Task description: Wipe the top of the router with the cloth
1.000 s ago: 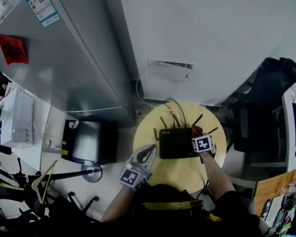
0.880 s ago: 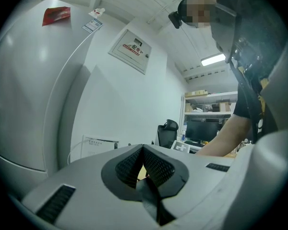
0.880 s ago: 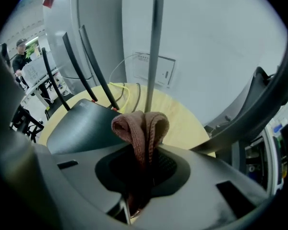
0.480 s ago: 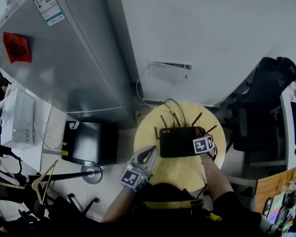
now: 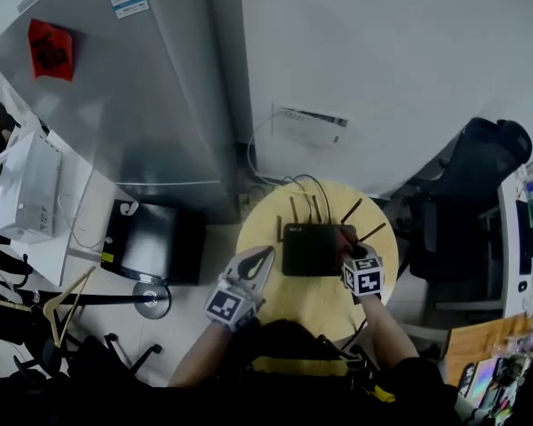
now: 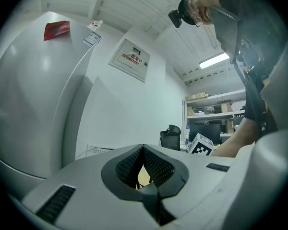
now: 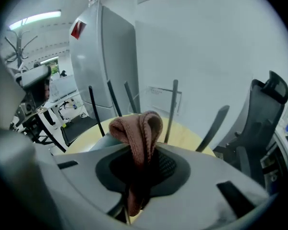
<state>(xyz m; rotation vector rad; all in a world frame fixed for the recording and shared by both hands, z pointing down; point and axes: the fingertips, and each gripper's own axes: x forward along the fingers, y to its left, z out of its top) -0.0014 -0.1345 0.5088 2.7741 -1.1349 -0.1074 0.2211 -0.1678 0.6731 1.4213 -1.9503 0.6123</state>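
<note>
A black router (image 5: 311,248) with several upright antennas lies on the round yellow table (image 5: 315,304). My right gripper (image 5: 352,251) is shut on a folded reddish-brown cloth (image 7: 138,133) at the router's right end; in the head view the cloth (image 5: 346,238) lies against the router's top. The antennas (image 7: 173,110) stand just beyond the cloth in the right gripper view. My left gripper (image 5: 259,261) hovers over the table's left edge, shut and holding nothing, its closed jaws (image 6: 143,163) pointing toward the wall.
A grey fridge (image 5: 133,105) stands at the back left, with a dark box (image 5: 151,242) at its foot. A wall socket panel (image 5: 309,127) feeds cables down to the router. A black office chair (image 5: 466,193) sits to the right of the table.
My right gripper with the cloth has drawn slightly toward me along the router's right end. The head camera has shifted, so the scene sits a little lower and left. The left gripper stays put.
</note>
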